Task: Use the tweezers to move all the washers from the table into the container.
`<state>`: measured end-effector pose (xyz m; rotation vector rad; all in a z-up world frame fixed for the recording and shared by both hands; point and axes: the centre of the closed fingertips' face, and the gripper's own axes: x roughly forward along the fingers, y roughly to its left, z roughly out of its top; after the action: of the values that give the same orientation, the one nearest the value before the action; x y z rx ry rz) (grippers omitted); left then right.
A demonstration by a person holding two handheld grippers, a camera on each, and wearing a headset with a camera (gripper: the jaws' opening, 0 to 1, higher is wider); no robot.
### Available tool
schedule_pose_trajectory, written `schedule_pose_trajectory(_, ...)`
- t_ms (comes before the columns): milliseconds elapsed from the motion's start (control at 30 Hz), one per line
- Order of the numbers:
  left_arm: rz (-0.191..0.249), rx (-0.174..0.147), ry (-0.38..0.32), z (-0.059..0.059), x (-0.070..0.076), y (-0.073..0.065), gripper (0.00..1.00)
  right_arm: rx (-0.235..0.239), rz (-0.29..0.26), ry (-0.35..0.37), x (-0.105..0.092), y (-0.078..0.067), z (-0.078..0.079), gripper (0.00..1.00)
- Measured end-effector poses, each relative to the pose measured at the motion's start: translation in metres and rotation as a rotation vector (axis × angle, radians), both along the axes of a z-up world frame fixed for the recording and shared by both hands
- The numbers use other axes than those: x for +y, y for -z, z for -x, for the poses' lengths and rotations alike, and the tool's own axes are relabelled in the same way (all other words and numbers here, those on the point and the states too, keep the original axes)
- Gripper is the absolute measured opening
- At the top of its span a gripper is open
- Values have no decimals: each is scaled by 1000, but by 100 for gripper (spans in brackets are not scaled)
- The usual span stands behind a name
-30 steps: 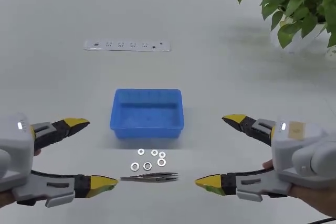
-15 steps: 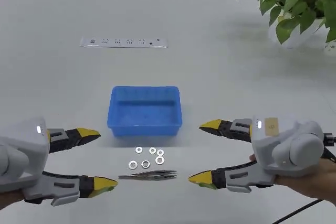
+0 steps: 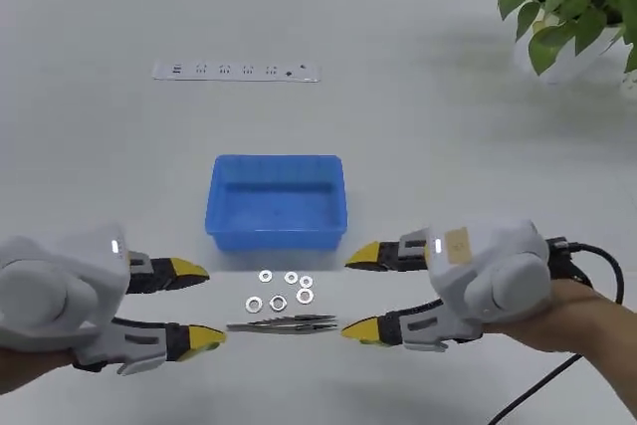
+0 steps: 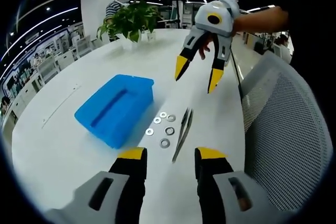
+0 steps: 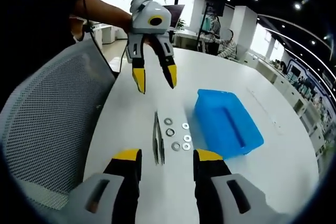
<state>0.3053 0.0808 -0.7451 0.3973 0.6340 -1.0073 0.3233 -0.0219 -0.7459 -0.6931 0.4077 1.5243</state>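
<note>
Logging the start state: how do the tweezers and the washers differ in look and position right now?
The tweezers are one long thin tool; the washers are six small rings in a loose cluster. The tweezers lie nearer the person, the washers between them and the blue container. Both rest flat on the table, outside the container, unheld.

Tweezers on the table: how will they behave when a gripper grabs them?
The tweezers lie flat and thin on the smooth table, so they'll probably skid before a grip forms. Shiny metal looks slick and light, likely to pivot when pinched. Slim arms may flex shut.
</note>
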Motion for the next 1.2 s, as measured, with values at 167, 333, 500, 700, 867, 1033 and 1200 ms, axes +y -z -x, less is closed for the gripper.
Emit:
schedule_pose_trajectory(167,-28,17,24,1,-4,10,37,-17,30,-23,6,10,-1,34)
schedule_pose_trajectory(333,-56,32,47,-2,-5,24,32,-3,49,-30,10,19,-2,29)
schedule_pose_trajectory(500,-89,41,70,-3,-7,32,29,23,69,-41,15,29,0,24)
schedule_pose_trajectory(700,-127,70,109,0,-9,40,26,42,91,-67,21,38,4,22)
schedule_pose_trajectory(867,-147,83,129,1,-9,45,23,57,101,-79,25,43,7,19)
schedule_pose_trajectory(1033,-163,97,154,1,-9,51,21,44,125,-102,30,50,8,18)
schedule_pose_trajectory(1200,-172,99,170,1,-10,54,17,41,145,-121,32,55,11,16)
